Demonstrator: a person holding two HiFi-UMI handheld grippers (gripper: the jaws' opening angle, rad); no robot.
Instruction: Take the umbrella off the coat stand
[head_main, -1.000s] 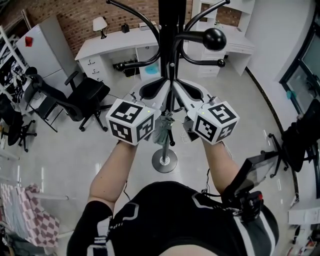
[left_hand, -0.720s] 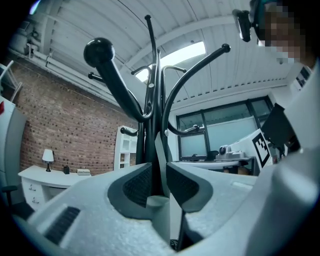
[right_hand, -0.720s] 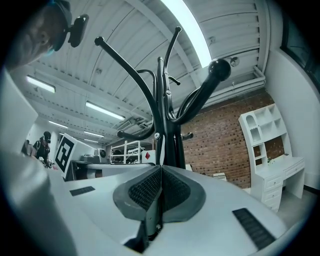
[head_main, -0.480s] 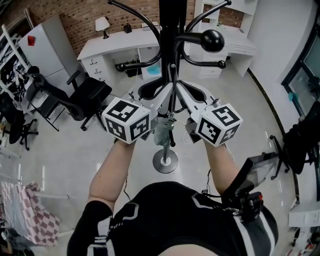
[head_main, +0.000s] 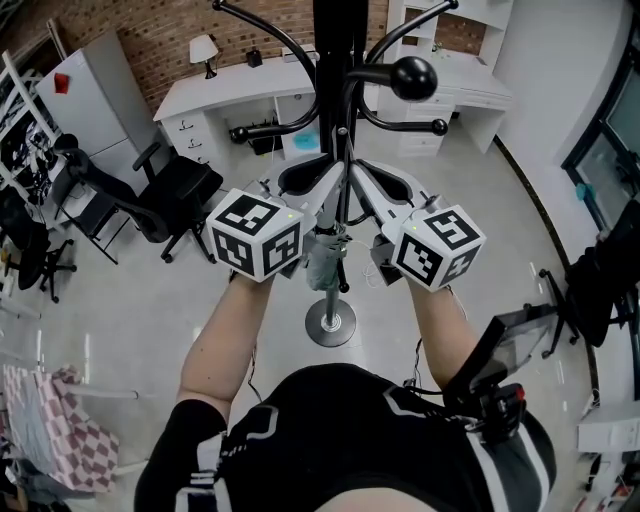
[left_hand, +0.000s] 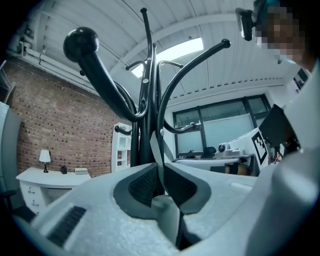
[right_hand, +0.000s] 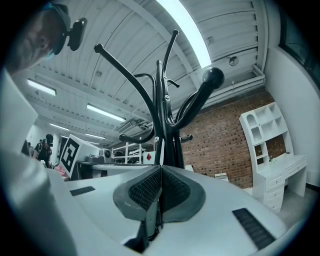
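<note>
The black coat stand (head_main: 330, 70) rises in the middle of the head view, with curved hooks and ball-tipped arms. A folded grey umbrella (head_main: 323, 262) hangs beside the pole by a thin grey strap (left_hand: 156, 150), below both grippers. My left gripper (head_main: 333, 172) and right gripper (head_main: 352, 172) meet at the pole from either side. In the left gripper view the left gripper (left_hand: 161, 170) is shut on the strap. The right gripper (right_hand: 160, 172) is also shut, with the strap (right_hand: 160, 147) pinched edge-on between its pads. The stand (right_hand: 167, 135) stands just beyond the jaws.
The stand's round base (head_main: 330, 322) rests on the pale floor. A black office chair (head_main: 165, 190) is to the left, a white desk (head_main: 235, 90) behind, and white shelving (head_main: 450, 70) at the back right. Black equipment (head_main: 590, 280) stands at the right edge.
Almost nothing differs. Both grippers stay clamped on the strap at the pole; the left gripper has edged slightly toward the pole.
</note>
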